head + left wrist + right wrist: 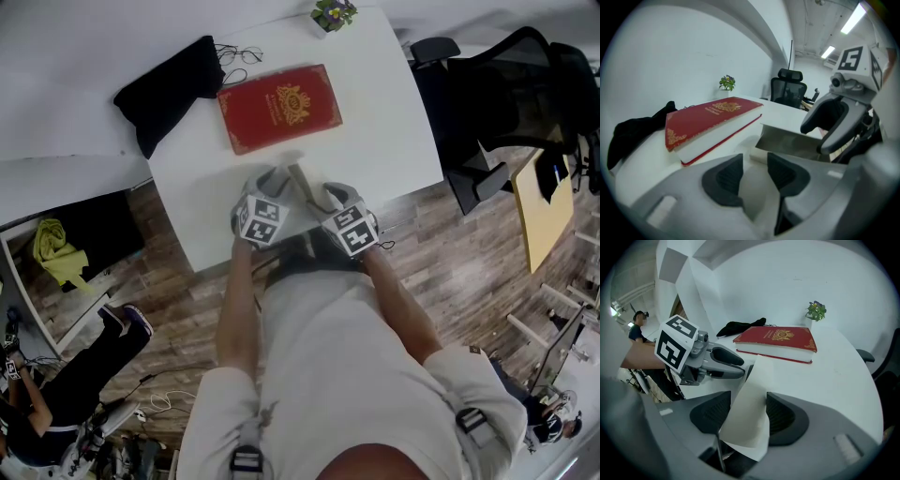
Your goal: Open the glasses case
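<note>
1. Glasses case (298, 180) sits at the near edge of the white tabletop (394, 141), between the two tools. It lies just this side of the red book (279, 108).
2. Left tool (754, 171) is clamped on the pale body of the case. The white shell fills the gap between its dark pads, which steadies the case against the tabletop.
3. Right tool (745, 411) has the case's white flap running up between its pads. The flap crosses the gap and meets both pads, so it looks nipped, though loosely.
4. Done so far, as I judge it: the closure is already undone and the flap is lifted. The left gripper view shows its grey inner face tilted up off the body.
5. Left to do, by my reading: swing the flap fully back so the inside lies open. No view shows what is inside the case.
6. Spectacles (239, 53) lie well apart at the far side, next to the black cloth (169, 89), untouched.
</note>
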